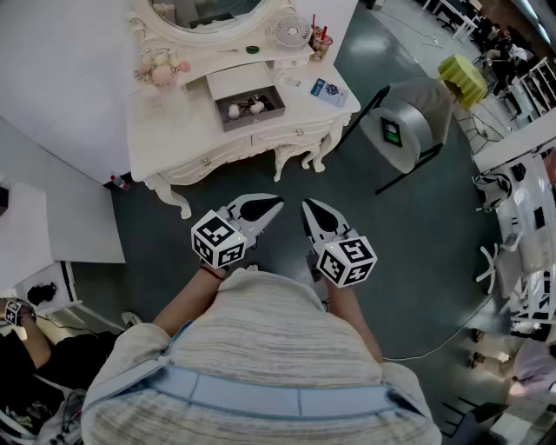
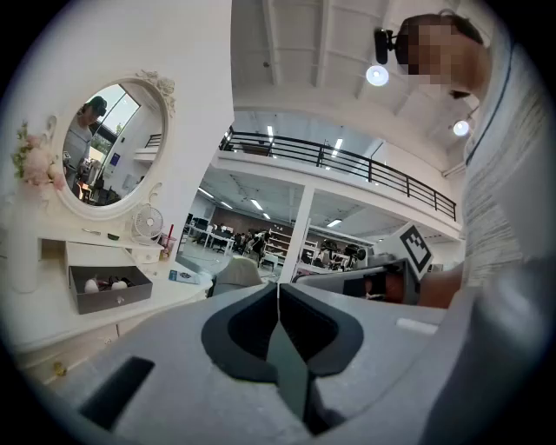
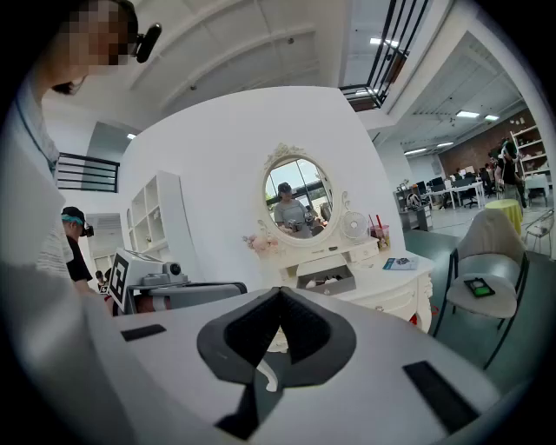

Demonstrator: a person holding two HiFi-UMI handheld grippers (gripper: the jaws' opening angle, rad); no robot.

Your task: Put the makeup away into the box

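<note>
A grey open box (image 1: 250,108) stands on the white dressing table (image 1: 174,139), with a few small pale makeup pieces (image 1: 244,109) inside it. The box also shows at the left of the left gripper view (image 2: 109,289) and below the mirror in the right gripper view (image 3: 327,280). Both grippers hang over the dark floor in front of the table, well short of it. My left gripper (image 1: 273,207) (image 2: 278,288) is shut and holds nothing. My right gripper (image 1: 307,209) (image 3: 278,292) is likewise shut and empty. Their tips sit close together, side by side.
On the table are an oval mirror (image 1: 208,13), a small fan (image 1: 291,33), a cup with straws (image 1: 321,42), pink flowers (image 1: 161,69) and a blue booklet (image 1: 328,90). A grey chair (image 1: 408,126) stands right of the table. A cable (image 1: 443,335) lies on the floor.
</note>
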